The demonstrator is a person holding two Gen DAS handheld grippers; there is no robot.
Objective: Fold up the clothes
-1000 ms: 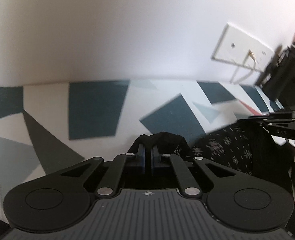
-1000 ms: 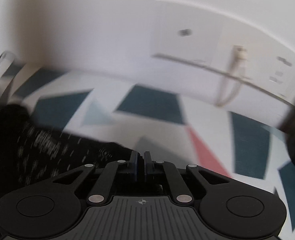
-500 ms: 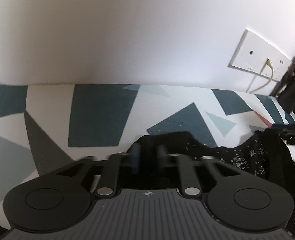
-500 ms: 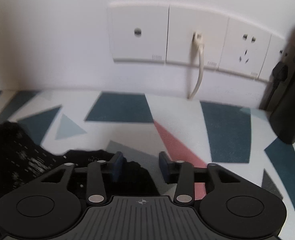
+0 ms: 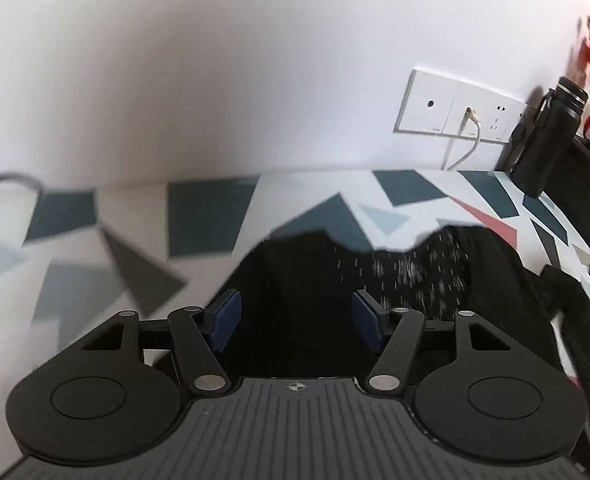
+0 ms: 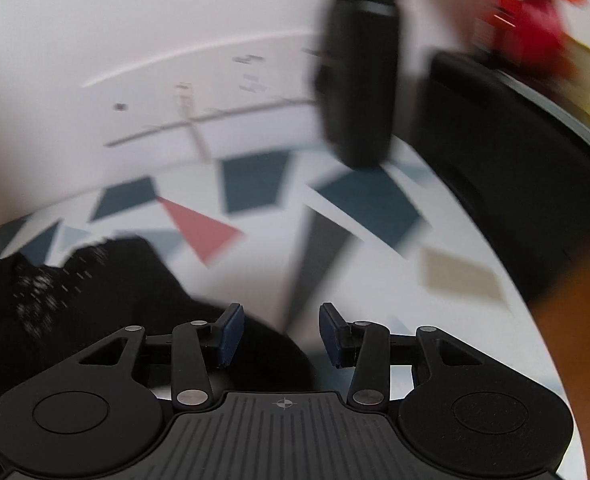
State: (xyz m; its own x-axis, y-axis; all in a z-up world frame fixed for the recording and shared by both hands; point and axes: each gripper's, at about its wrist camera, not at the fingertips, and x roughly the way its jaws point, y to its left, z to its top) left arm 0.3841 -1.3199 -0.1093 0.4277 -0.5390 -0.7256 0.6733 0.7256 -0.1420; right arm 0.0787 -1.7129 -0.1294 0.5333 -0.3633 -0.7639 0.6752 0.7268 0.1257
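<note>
Both grippers, left (image 5: 295, 316) and right (image 6: 281, 334), gape wide, holding nothing; next, pinch the black patterned garment (image 5: 407, 276) at matching edges, folding evenly.

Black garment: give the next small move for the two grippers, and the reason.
Probably lower the left gripper onto the black garment and pinch its near edge: both it and the right gripper are open, holding nothing, and the cloth lies bunched on the patterned tabletop.
</note>
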